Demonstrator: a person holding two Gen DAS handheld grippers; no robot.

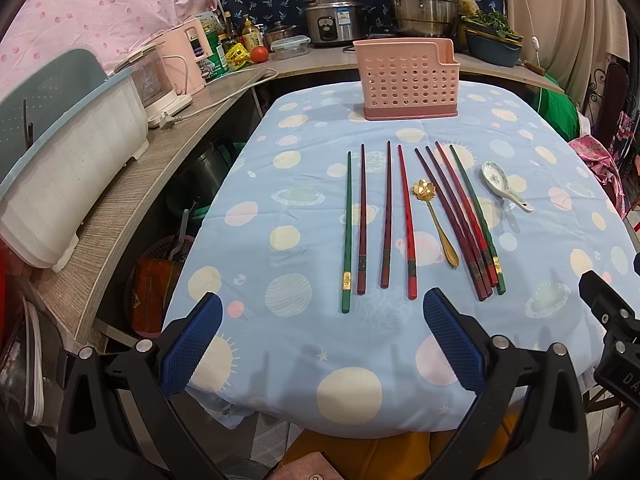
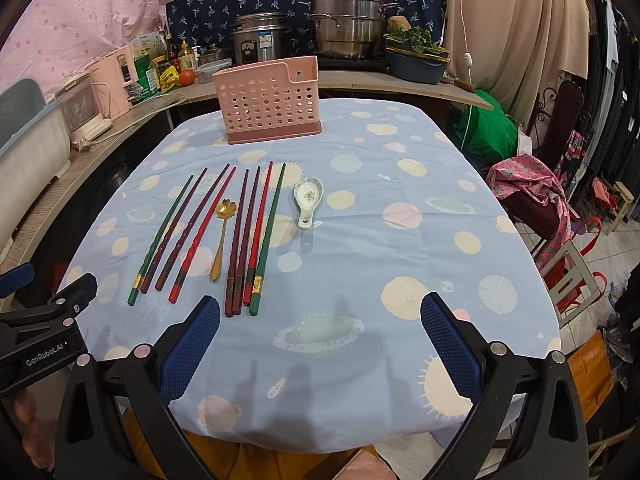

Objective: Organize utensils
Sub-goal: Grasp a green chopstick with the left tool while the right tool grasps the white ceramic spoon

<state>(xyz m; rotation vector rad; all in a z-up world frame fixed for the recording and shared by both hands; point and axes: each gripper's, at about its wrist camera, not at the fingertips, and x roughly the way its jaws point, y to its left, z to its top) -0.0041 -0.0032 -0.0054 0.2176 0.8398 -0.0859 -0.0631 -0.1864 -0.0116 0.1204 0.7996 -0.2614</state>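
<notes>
Several chopsticks, green, dark red and red, lie side by side on the blue planet-print tablecloth; they also show in the right wrist view. A gold flower spoon lies among them. A white ceramic spoon lies to their right. A pink perforated utensil holder stands at the table's far end. My left gripper is open and empty near the front edge, below the chopsticks. My right gripper is open and empty, to the right of them.
A wooden counter runs along the left and back with a white dish rack, pink appliance, rice cooker and steel steamer pots. Chairs and pink cloth stand at the right.
</notes>
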